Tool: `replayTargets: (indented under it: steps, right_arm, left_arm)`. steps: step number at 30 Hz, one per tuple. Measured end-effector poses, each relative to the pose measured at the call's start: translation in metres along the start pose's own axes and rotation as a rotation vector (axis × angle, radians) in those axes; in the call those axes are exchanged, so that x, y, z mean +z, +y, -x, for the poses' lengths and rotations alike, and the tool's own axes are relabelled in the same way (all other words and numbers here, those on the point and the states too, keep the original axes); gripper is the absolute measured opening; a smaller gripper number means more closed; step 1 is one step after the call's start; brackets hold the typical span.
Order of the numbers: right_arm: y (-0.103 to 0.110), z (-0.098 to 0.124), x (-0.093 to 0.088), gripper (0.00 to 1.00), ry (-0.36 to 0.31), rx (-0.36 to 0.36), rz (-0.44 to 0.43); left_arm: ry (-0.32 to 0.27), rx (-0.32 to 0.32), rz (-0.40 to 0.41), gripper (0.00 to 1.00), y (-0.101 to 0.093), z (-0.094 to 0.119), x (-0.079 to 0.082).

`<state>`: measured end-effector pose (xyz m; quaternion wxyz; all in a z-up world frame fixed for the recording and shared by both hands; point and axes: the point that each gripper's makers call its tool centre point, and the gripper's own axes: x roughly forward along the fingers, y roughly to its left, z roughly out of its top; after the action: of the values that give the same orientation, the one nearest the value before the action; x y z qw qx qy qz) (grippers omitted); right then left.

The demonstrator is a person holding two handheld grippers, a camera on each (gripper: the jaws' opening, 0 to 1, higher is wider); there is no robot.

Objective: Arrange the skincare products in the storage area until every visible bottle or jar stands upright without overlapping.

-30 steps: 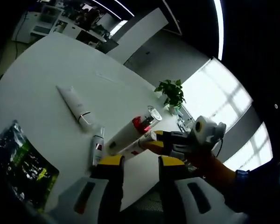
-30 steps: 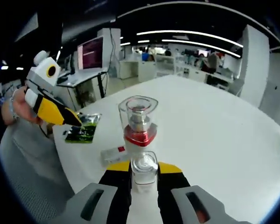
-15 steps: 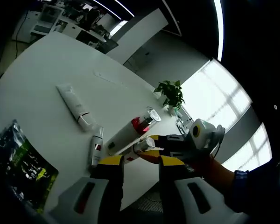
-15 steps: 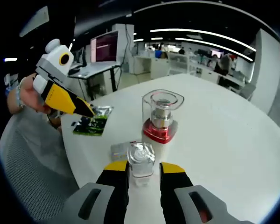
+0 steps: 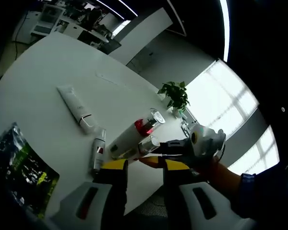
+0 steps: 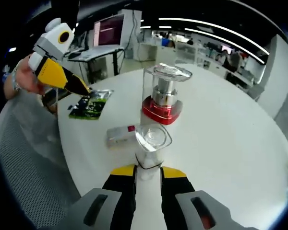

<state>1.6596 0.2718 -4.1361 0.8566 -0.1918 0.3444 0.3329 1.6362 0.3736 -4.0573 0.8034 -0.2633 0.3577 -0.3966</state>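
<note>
Clamped on a small clear-capped bottle [image 6: 151, 143], the right gripper [image 6: 147, 173] holds it at lower centre of the right gripper view, close in front of the red-collared pump bottle [image 6: 163, 98], which lies on the white table [image 6: 221, 143]. Low in the left gripper view, the left gripper [image 5: 145, 166] has its jaws apart on nothing, with a white tube [image 5: 76, 108] and a small tube [image 5: 99, 149] lying flat at centre left. If the bottle goes down tilted or brushes the pump bottle it could topple.
</note>
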Motion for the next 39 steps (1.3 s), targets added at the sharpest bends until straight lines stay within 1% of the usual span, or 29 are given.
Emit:
replayTargets:
  steps: [4,10,19,22,25,28,31,33,34,36,39]
  right_arm:
    - [0.004,-0.003,0.001,0.11,-0.004,0.019,0.027]
    - [0.006,-0.005,0.001,0.12,-0.005,0.032,0.024]
    - [0.011,-0.007,0.002,0.10,0.002,0.040,0.050]
    - [0.009,-0.007,0.000,0.11,0.015,0.035,0.052]
    - [0.009,-0.005,0.000,0.11,0.027,0.040,0.040]
    - [0.009,-0.001,0.002,0.14,0.034,0.031,0.036]
    - [0.003,0.010,0.006,0.15,0.036,-0.015,0.033]
    - [0.005,0.028,0.017,0.16,-0.029,-0.034,-0.047]
    - [0.007,0.035,0.018,0.18,-0.051,-0.036,-0.065]
    - [0.012,0.049,0.020,0.20,-0.093,-0.040,-0.100]
    - [0.024,0.064,0.022,0.20,-0.159,-0.027,-0.187]
  left_arm:
    - [0.001,-0.002,0.000,0.23,0.000,0.000,0.000]
    - [0.005,0.007,0.000,0.23,0.001,0.000,-0.001]
    - [0.000,0.017,-0.003,0.23,0.004,0.000,0.001]
    - [0.005,0.041,-0.022,0.24,0.008,0.001,0.000]
    - [0.019,0.096,-0.047,0.24,0.020,0.003,-0.003]
    - [0.011,0.131,-0.053,0.24,0.027,0.005,-0.001]
    - [-0.023,0.146,-0.071,0.24,0.028,0.006,0.007]
    - [-0.044,0.181,-0.111,0.24,0.033,0.006,0.012]
    - [-0.054,0.198,-0.132,0.24,0.035,0.006,0.014]
    - [-0.049,0.260,-0.200,0.24,0.043,0.004,0.017]
    - [-0.051,0.238,-0.219,0.26,0.035,0.002,0.020]
